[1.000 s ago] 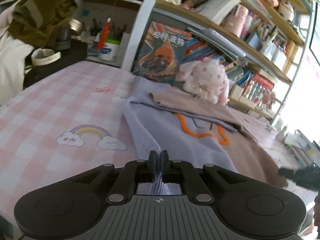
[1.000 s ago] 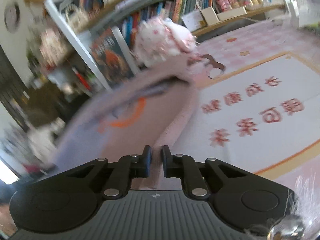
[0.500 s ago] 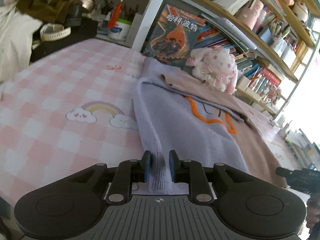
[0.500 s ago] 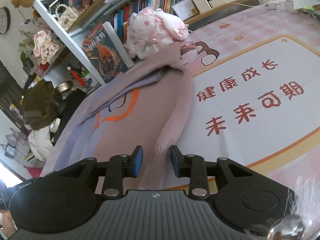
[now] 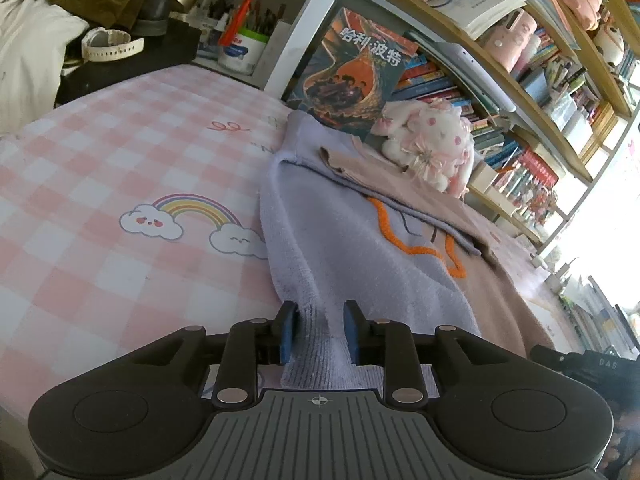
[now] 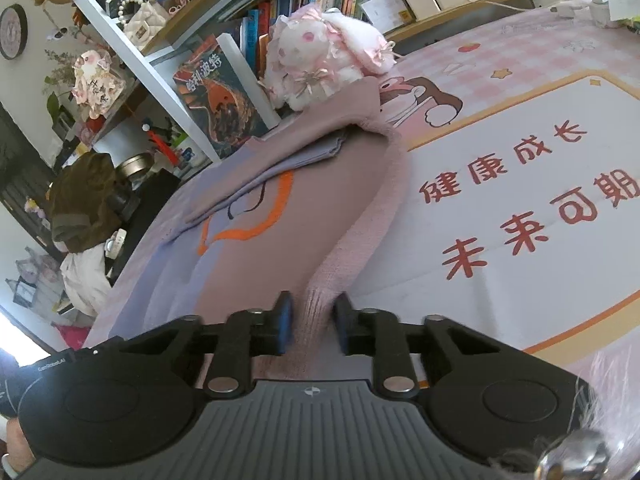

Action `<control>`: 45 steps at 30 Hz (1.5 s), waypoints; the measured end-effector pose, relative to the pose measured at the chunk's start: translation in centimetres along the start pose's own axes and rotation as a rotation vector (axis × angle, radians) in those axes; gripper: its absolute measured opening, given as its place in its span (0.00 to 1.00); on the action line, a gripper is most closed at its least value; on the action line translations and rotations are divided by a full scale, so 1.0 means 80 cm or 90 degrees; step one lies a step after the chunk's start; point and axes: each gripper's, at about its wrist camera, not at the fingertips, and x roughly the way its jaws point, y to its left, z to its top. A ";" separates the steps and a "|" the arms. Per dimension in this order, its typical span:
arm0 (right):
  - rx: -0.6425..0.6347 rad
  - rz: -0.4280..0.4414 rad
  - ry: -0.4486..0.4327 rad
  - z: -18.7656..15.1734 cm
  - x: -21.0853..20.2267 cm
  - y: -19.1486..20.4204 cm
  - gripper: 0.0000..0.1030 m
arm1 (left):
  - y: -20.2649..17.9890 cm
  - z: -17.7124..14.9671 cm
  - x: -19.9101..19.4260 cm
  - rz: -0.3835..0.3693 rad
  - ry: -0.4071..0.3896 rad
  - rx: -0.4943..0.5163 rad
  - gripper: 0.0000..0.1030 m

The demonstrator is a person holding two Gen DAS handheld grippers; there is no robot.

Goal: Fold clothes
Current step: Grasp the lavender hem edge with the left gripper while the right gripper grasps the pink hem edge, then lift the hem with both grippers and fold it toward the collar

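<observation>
Both my grippers, left [image 5: 318,330] and right [image 6: 310,328], have spread open, releasing the fuzzy lilac-and-pink sweater [image 5: 360,248]; its ribbed cuffs vanish beneath them.

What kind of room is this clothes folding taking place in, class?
Probably a child's bedroom or study: crowded bookshelves, a plush bunny, and a pink checked sheet with a rainbow print under the sweater.

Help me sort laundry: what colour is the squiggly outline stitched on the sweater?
Orange, on the sweater front; the outline shows best in the left wrist view.
</observation>
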 end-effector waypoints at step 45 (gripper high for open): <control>0.015 0.084 0.068 -0.065 -0.142 -0.016 0.06 | 0.032 -0.056 -0.108 -0.130 -0.018 -0.134 0.05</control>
